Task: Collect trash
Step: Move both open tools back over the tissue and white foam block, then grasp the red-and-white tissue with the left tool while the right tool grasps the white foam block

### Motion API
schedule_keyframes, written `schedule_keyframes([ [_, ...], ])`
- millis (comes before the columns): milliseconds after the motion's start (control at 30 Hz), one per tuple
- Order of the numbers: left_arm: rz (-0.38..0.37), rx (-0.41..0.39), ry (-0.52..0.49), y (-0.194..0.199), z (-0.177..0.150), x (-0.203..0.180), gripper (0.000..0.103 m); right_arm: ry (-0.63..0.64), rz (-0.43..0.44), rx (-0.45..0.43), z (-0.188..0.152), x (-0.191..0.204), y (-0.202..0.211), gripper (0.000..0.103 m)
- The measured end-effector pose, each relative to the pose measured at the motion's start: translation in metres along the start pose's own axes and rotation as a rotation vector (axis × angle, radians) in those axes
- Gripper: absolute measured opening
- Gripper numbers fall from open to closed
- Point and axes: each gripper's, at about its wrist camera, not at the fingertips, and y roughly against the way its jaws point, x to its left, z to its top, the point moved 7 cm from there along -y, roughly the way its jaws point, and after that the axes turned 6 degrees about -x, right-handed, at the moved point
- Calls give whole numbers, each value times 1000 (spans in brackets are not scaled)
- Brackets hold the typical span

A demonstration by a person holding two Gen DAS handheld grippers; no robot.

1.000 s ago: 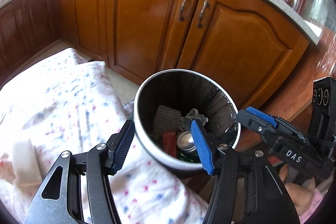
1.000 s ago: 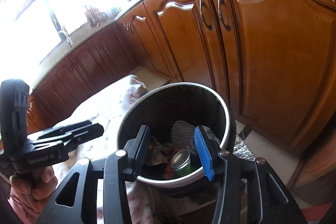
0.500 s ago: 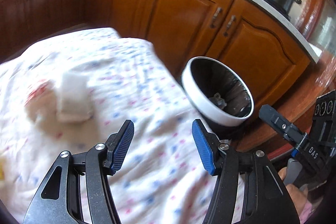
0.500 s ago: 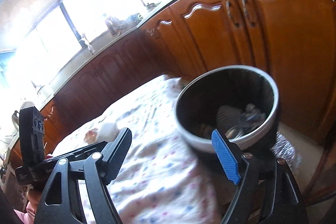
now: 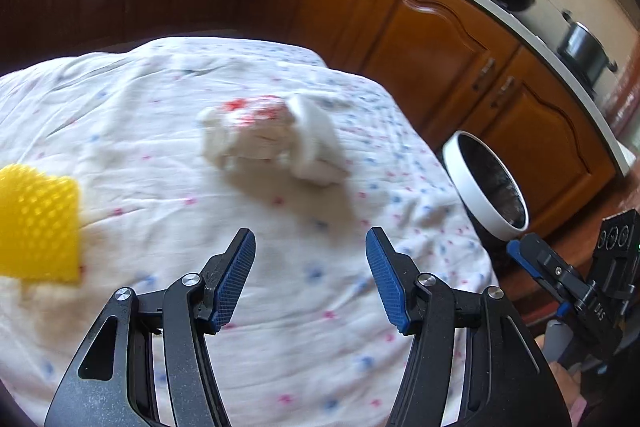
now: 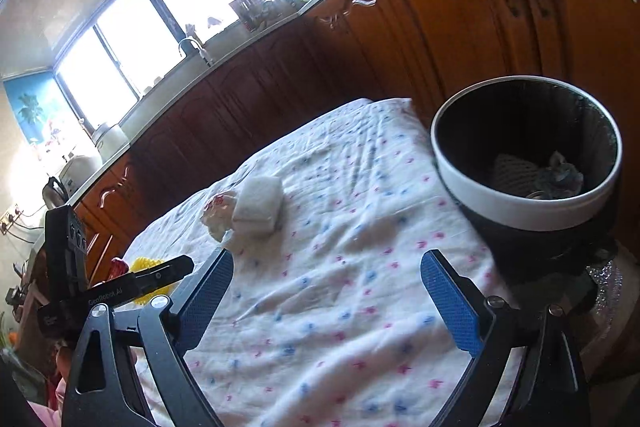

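Note:
A crumpled white wrapper with red print and a white foam block lie together on the dotted white cloth, ahead of my left gripper, which is open and empty. A yellow mesh piece lies at the left. The white-rimmed bin stands past the cloth's right edge. In the right wrist view the foam block and wrapper lie far left, and the bin holds trash at the right. My right gripper hangs open and empty above the cloth.
Brown wooden cabinets run behind the table under a counter with pots. A window and sink are along the far counter. A red item lies next to the yellow mesh piece. A hand holds the right gripper.
Both grippers have swung left, away from the bin and over the cloth. The wrapper, foam block and yellow mesh have come into the left wrist view. The right jaws have opened wider.

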Motion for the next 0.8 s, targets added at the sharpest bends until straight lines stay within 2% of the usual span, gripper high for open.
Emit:
schedule_keyframes([
  [367,50,-24,13,7,18,35,58,28,60,60,-7,38,-33,96],
  [667,72,-38,-56,-8,45,46,58,-18,132,120,9,55,-80,95],
  [700,69,-42,-55,-12,49,47,58,-27,137,126,11,55,-87,94],
  [767,64,-41,-53,-19,54,47,58,-47,139,144,15,55,-102,86],
  [800,58,-41,-55,-22,58,47,58,-58,148,160,16,56,-110,78],
])
